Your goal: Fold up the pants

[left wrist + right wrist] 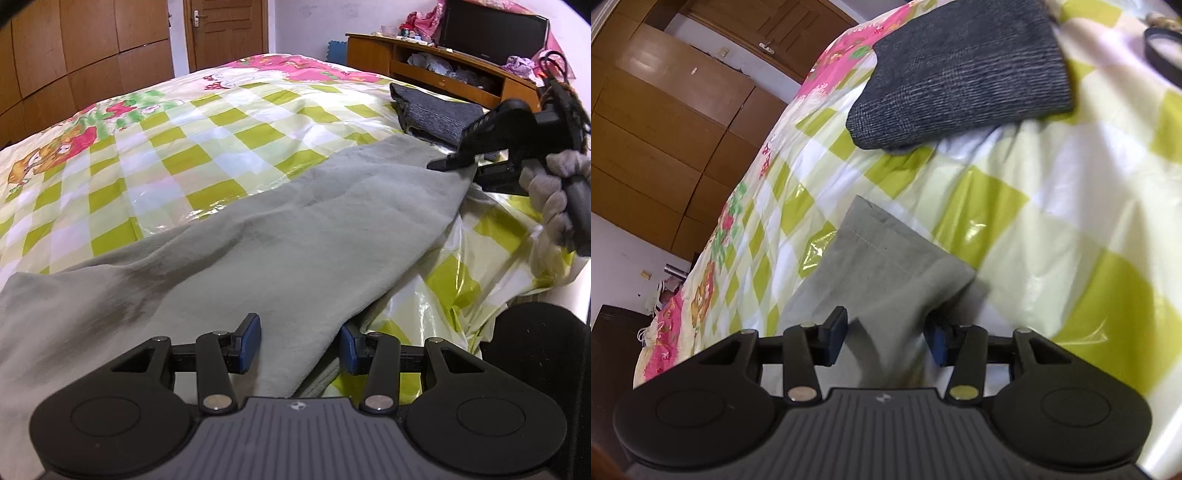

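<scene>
Grey-green pants (258, 236) lie stretched across the bed from near left to far right. My left gripper (301, 341) is open, its blue pads either side of the pants' near edge. My right gripper (886, 336) is open around the hem end of a pant leg (882, 266); the cloth runs between its fingers. In the left wrist view the right gripper (461, 162) shows at the far right end of the pants, held by a gloved hand (554, 192).
The bed has a glossy green-and-white checked cover (184, 147). A folded dark grey garment (436, 114) (960, 70) lies beyond the pants. A wooden TV cabinet (443, 59) stands past the bed, wardrobes (74, 48) on the left.
</scene>
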Tool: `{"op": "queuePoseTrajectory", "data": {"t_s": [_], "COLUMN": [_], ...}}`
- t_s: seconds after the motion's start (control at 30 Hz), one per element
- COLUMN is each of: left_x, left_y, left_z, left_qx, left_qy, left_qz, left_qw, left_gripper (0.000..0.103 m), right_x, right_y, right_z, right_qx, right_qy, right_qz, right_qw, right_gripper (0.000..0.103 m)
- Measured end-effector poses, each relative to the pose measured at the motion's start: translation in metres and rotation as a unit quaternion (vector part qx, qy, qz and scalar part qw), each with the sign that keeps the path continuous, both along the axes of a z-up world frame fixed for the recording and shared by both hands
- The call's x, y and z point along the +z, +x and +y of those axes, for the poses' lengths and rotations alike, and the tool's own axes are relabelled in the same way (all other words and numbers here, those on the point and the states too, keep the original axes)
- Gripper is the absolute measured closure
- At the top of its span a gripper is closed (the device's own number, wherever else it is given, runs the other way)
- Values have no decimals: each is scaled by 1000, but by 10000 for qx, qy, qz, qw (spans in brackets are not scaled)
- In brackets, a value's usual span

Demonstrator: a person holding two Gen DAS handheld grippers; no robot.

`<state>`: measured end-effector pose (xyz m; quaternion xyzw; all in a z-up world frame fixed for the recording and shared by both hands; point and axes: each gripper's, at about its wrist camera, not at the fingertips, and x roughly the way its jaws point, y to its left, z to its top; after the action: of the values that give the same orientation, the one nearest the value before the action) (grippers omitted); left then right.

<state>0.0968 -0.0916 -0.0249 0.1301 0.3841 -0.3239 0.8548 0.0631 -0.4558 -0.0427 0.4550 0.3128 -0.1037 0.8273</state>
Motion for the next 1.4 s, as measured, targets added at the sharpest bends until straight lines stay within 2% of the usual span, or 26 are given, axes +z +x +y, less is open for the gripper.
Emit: {"op": "queuePoseTrajectory", "data": {"t_s": [0.03,0.07,0.1,0.17,0.2,0.27,0.33,0.4,0.43,0.5,0.6,0.7,0.77,0.83,0.93,1.0,1.1,1.13,1.23,1.4], "left_x": [3,9,15,19,16,2,-9,-6,-4,2,6,6,4,3,5,7,-4,-8,-10,-3], "left_y": [0,-1,-3,-5,-5,0,3,-1,-3,-7,-5,2,7,12,12,8,3,0,-9,-3], "left_z": [1,1,2,-1,-4,-9,-6,6,12,26,48,63,70,75,82,85,81,78,67,74], "left_qx": [30,52,42,-20,-51,-54,76,113,109,123,274,502,659,775,648,297,-275,-414,-732,-621], "left_qy": [-58,-169,-299,-435,-406,-191,-89,-152,-145,-53,-29,-107,-204,-335,-453,-515,-566,-564,-385,-719], "left_qz": [-23,-96,-172,-257,-256,-90,74,59,19,-100,-156,-209,-262,-249,-82,161,769,837,648,710], "left_qw": [10000,9998,9994,9987,9988,9998,9999,9998,9998,9999,9995,9985,9973,9961,9968,9981,9951,9940,9945,9929], "left_gripper": [47,47,47,45,44,43,44,44,43,43,43,43,43,43,43,41,38,37,36,36], "right_x": [1,2,6,29,41,53,50,34,28,28,49,76,87,90,84,76,59,53,38,25], "right_y": [3,5,4,-7,-16,-29,-29,-27,-30,-44,-61,-50,-25,9,65,96,133,142,156,161], "right_z": [1,0,-2,-10,-14,-22,-26,-26,-26,-28,-17,20,55,101,174,207,242,251,264,274], "right_qx": [54,102,51,-88,-180,-317,-137,-69,-8,-160,-320,349,1328,2362,3760,4334,4996,5145,5417,5705], "right_qy": [68,268,377,222,85,-252,-750,-833,-790,-863,-1564,-2253,-2256,-2143,-2083,-2185,-2064,-2097,-2104,-2200], "right_qz": [-17,-55,-178,-608,-808,-869,-422,246,411,429,441,242,-60,-238,-373,-367,-148,-74,183,362], "right_qw": [10000,9996,9991,9979,9965,9954,9962,9962,9960,9952,9862,9734,9651,9475,9021,8735,8412,8314,8136,7904], "right_gripper": [96,97,98,99,99,99,97,93,93,91,87,87,87,86,82,82,82,81,77,75]}}
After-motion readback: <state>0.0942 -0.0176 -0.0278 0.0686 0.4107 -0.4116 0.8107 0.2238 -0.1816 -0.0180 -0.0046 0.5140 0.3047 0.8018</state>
